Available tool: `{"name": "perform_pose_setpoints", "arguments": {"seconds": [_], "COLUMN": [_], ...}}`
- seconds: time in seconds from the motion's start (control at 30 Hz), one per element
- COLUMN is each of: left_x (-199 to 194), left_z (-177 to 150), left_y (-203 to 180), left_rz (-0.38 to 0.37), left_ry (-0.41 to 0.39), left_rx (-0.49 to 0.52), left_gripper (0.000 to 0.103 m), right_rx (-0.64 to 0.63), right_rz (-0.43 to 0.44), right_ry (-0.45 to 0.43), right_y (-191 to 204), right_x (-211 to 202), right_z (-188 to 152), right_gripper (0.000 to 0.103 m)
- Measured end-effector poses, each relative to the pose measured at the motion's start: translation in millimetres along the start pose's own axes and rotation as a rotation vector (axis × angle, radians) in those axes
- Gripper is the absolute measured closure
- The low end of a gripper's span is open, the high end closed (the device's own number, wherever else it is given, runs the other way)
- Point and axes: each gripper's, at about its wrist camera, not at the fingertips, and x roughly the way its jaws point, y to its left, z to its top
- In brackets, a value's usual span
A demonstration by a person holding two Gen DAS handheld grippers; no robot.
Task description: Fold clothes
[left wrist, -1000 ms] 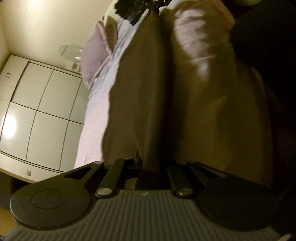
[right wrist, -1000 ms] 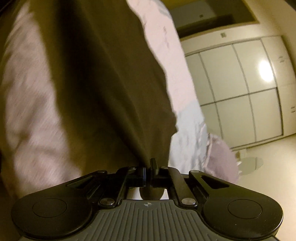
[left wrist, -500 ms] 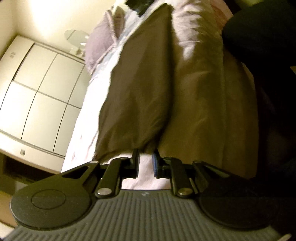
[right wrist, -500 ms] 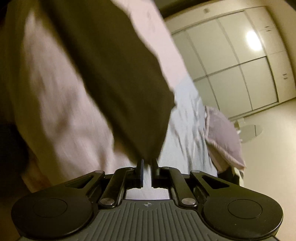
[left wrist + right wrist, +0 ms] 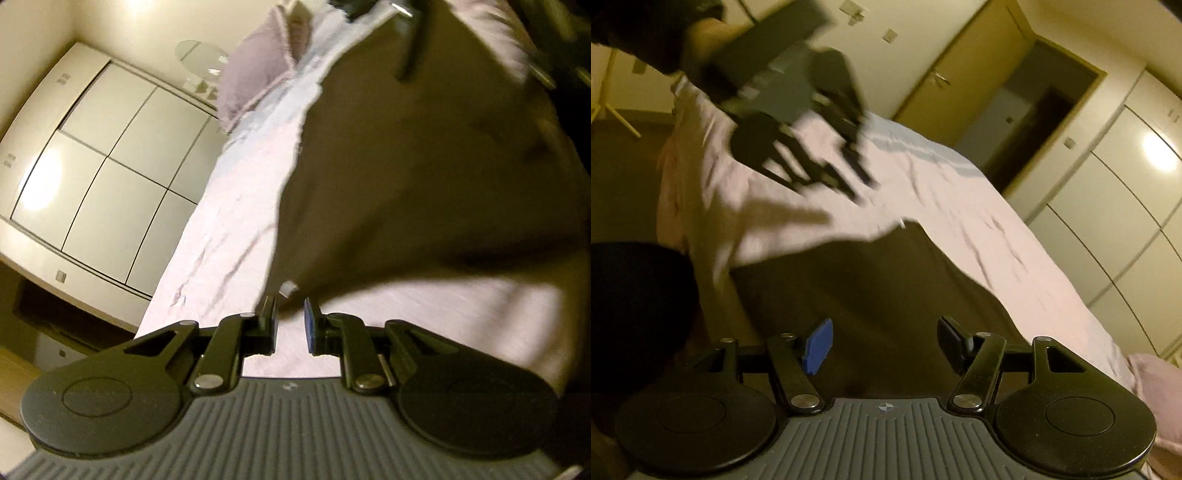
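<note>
A dark brown garment (image 5: 424,177) lies flat on the pale pink bed sheet (image 5: 229,229). It also shows in the right wrist view (image 5: 871,288), just beyond my fingers. My left gripper (image 5: 290,321) is open by a narrow gap and empty, its fingertips just short of the garment's near edge with a small white tag. My right gripper (image 5: 884,343) is wide open and empty above the garment. The left gripper (image 5: 849,162) also shows, blurred, in the right wrist view above the sheet.
A lilac pillow (image 5: 255,77) lies at the head of the bed. White wardrobe doors (image 5: 103,166) stand along the bed's side. A dark doorway (image 5: 1034,122) is beyond the bed's foot. A dark mass (image 5: 635,314) fills the left edge of the right view.
Both grippers were shut on the brown garment and holding it up. They have let it go; it now lies on the bed. Both jaws opened, the right wider, and drew back.
</note>
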Motion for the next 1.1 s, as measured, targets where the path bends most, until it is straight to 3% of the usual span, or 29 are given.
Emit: {"name": "perform_pose_setpoints", "arguments": {"seconds": [0.1, 0.23, 0.33, 0.43, 0.6, 0.7, 0.77, 0.87, 1.0, 1.07, 1.1], "left_x": [25, 63, 93, 105, 103, 84, 64, 36, 6, -3, -8], "left_z": [3, -7, -25, -36, -29, -25, -26, -29, -38, -44, -47], "left_y": [24, 38, 33, 27, 18, 30, 36, 41, 38, 33, 30], "left_rz": [-0.019, -0.117, -0.159, -0.169, -0.155, -0.113, -0.091, -0.062, -0.053, -0.089, -0.103], "left_ry": [-0.039, -0.024, 0.036, 0.033, 0.061, 0.082, 0.081, 0.085, 0.095, 0.079, 0.071], "left_rx": [-0.082, -0.152, -0.136, -0.140, -0.075, -0.113, -0.135, -0.145, -0.151, -0.144, -0.138], "left_gripper": [0.089, 0.089, 0.089, 0.095, 0.101, 0.093, 0.089, 0.079, 0.071, 0.058, 0.045], "right_rx": [0.062, 0.116, 0.155, 0.196, 0.158, 0.136, 0.119, 0.087, -0.032, -0.090, -0.123], "right_rz": [0.015, 0.067, 0.109, 0.149, 0.145, 0.096, 0.078, 0.108, 0.146, 0.158, 0.158], "right_ry": [-0.016, 0.016, 0.045, 0.073, 0.171, 0.197, 0.158, 0.091, 0.088, 0.084, 0.086], "right_y": [4, -3, -9, -16, -9, -5, 1, 19, 58, 78, 86], "right_x": [14, 28, 39, 46, 20, -8, -31, -55, -49, -39, -34], "right_z": [7, 3, -1, -5, -20, -16, -10, -3, 1, 2, 3], "right_gripper": [0.041, 0.041, 0.041, 0.041, 0.041, 0.041, 0.041, 0.041, 0.041, 0.041, 0.041]}}
